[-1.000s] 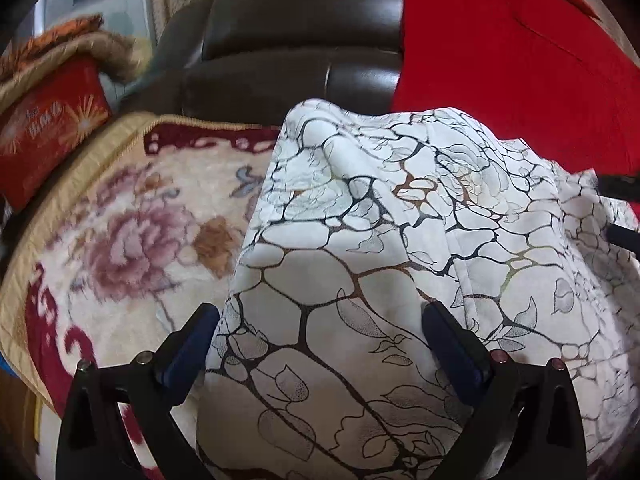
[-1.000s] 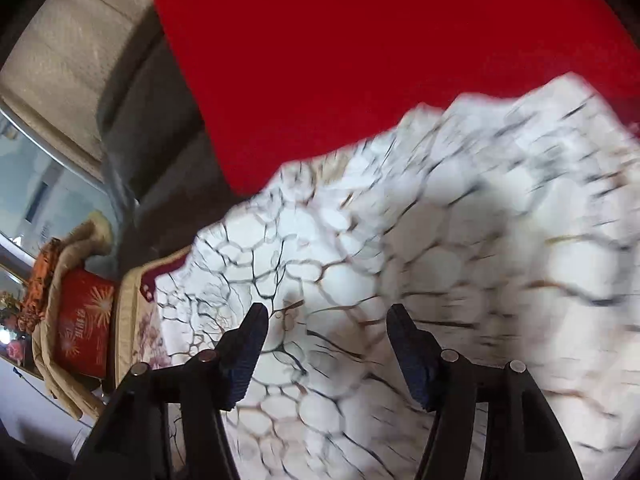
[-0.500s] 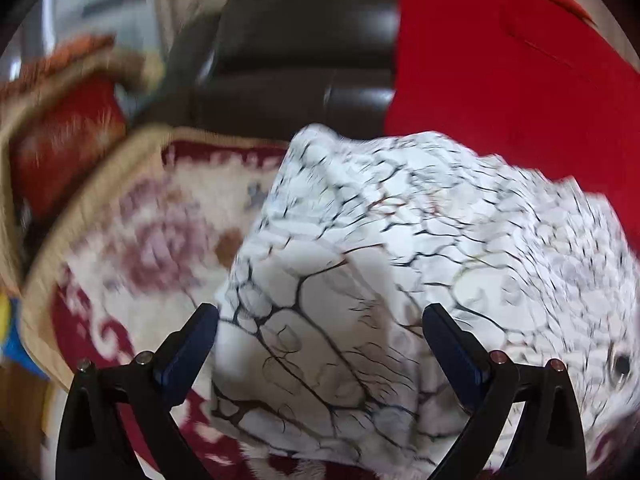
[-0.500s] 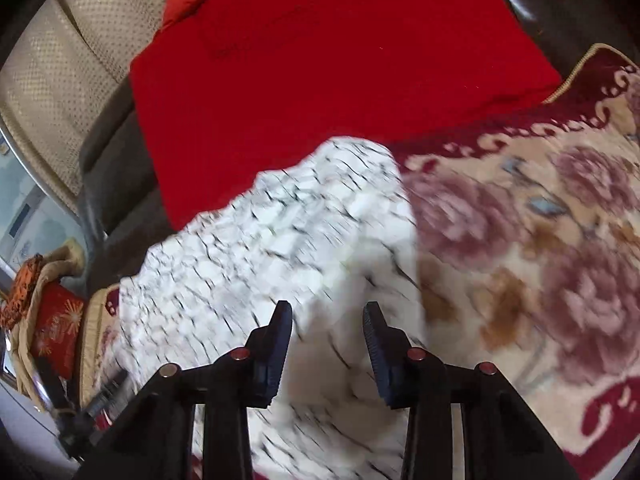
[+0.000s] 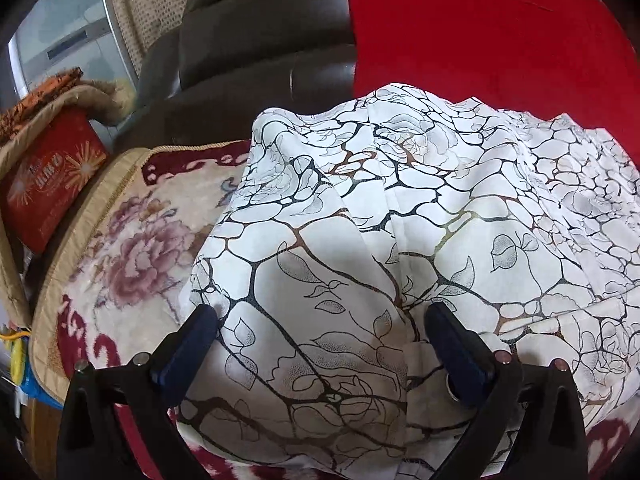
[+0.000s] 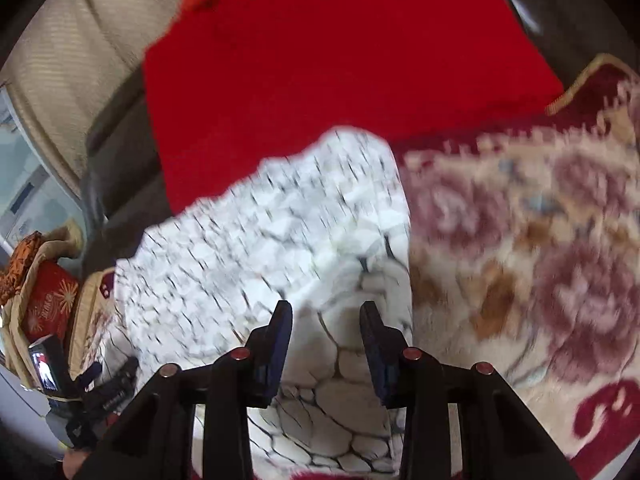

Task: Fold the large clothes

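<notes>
A white garment with a dark cracked-line and leaf print [image 5: 400, 240] lies folded in a mound on a floral blanket [image 5: 132, 240]. My left gripper [image 5: 320, 320] is wide open, its fingers straddling the garment's near left end, with cloth between them but not clamped. In the right wrist view the same garment [image 6: 280, 248] shows blurred. My right gripper [image 6: 326, 312] is open with a narrower gap over the garment's near right corner. My left gripper [image 6: 108, 384] shows small at the lower left of that view.
A red cloth [image 5: 480, 32] covers the sofa back behind the garment. Dark leather sofa cushions [image 5: 260, 32] sit at the back left. A red box [image 5: 48, 180] wrapped in beige fabric lies at the left. The blanket [image 6: 540, 260] stretches to the right of the garment.
My right gripper swung from the garment's middle to its right end and its fingers came closer together. My left gripper stayed open at the left end and the garment settled.
</notes>
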Demonstrator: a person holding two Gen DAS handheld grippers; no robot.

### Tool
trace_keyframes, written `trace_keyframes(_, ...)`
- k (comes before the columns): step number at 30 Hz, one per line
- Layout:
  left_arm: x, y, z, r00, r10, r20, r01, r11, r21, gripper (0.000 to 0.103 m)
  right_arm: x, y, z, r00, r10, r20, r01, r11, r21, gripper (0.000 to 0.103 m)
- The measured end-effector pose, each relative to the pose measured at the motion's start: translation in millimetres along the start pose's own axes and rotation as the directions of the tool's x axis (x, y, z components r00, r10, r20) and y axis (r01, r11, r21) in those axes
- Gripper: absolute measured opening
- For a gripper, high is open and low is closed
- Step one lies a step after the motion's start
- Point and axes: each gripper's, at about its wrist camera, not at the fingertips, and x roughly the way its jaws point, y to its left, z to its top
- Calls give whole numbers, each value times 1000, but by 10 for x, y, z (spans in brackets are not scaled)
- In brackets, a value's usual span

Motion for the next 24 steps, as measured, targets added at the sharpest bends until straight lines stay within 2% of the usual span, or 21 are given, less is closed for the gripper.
trace_keyframes(2,-2,38,-14,1000,-17,7,17,1000,-21,103,-30,52,36,999,17,34,-17,1000,-2,38)
trace_keyframes(4,1,31,-27,1000,-17,25,17,1000,-17,103,29,77,52,999,28,29,-28,999,15,38)
trace_keyframes(6,4,36,-19,999,-22,26,22,1000,-10,103,162,65,38,1000,13,-12,-12,999,38,38)
trace_keyframes(8,-8,46,25,999,-36,8,36,999,4,103,428,12,-7,994,-34,-108,40,998,55,38)
trace_keyframes(9,-13,47,52,999,-38,-2,38,999,19,103,501,7,-24,991,-46,-129,53,997,52,39)
trace_keyframes(12,-92,39,91,1000,-17,17,16,998,62,103,500,54,-15,991,-70,-114,73,997,15,39)
trace_keyframes(14,-208,58,101,996,31,79,-36,997,64,103,464,34,-26,993,-60,-102,63,998,27,39)
trace_keyframes(16,-297,124,121,991,58,124,-64,997,39,103,384,20,-31,996,-45,-76,48,998,46,39)
trace_keyframes(18,-346,261,148,986,88,142,-85,996,-25,103,272,22,-36,999,-31,-35,33,998,47,39)
trace_keyframes(21,-290,450,154,982,156,108,-144,984,-106,103,129,40,-43,1000,-10,24,9,999,40,39)
trace_keyframes(24,-117,518,126,982,185,31,-181,979,-93,103,120,84,-16,999,13,46,-14,1000,26,39)
